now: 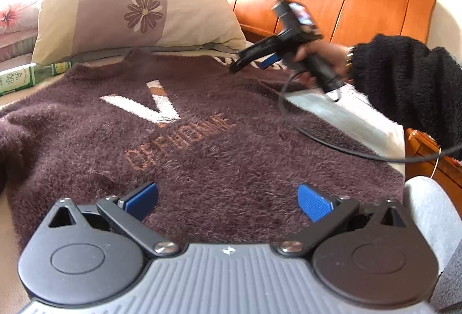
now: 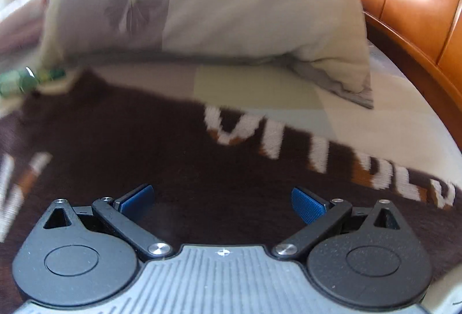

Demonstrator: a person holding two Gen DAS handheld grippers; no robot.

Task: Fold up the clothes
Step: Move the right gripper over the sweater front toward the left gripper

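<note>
A brown fuzzy sweater (image 1: pixel 202 140) lies spread flat on the bed beneath both claws. The left gripper (image 1: pixel 228 202) and right gripper (image 2: pixel 222 202) hover spread wide, empty; folding seems unstarted, so next comes pinching a sleeve or edge.

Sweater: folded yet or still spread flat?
Spread, not folded. The brown sweater lies front up on the bed, V logo and lettering exposed. Both grippers, left and right, are open above it, holding nothing.
</note>
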